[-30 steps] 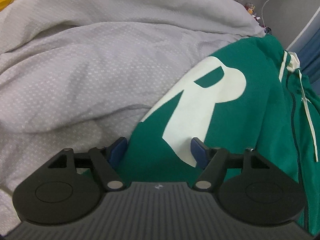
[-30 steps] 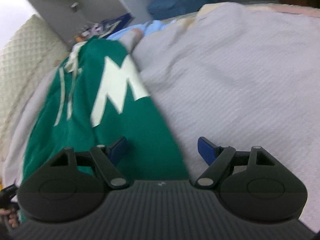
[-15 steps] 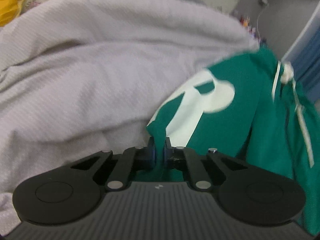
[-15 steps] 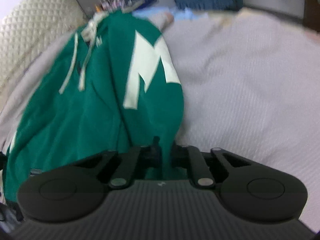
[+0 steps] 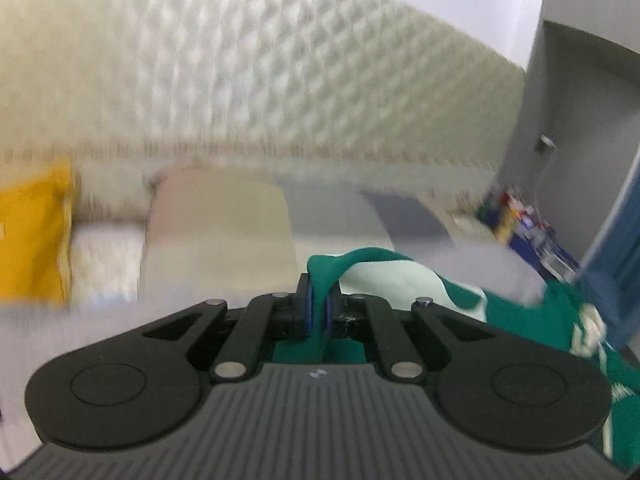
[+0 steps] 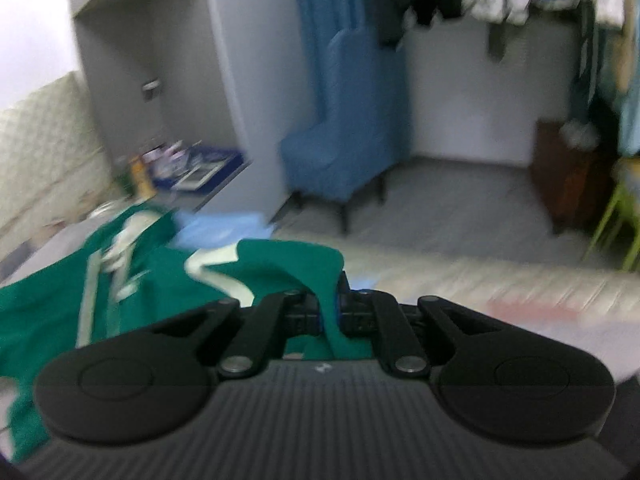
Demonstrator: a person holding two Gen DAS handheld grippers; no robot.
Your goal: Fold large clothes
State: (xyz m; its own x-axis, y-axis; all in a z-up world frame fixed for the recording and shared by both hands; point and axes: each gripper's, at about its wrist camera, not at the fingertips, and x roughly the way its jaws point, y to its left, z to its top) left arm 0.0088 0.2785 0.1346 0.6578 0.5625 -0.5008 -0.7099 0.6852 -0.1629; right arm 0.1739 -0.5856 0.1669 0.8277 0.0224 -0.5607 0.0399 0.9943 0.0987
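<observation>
Pinching hoodie [image 5: 362, 280] hem: left gripper [image 5: 317, 312], right gripper [image 6: 329, 312] both clamped on thin folds, hem raised off bed. Risk: fabric slipping out mid-swing; uneven pull skews fold.

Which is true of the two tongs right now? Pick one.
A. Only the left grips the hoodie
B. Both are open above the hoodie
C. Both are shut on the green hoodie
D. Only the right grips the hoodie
C: green cloth of the hoodie is pinched between the blue pads of the left tongs, and the same shows at the right tongs.
</observation>
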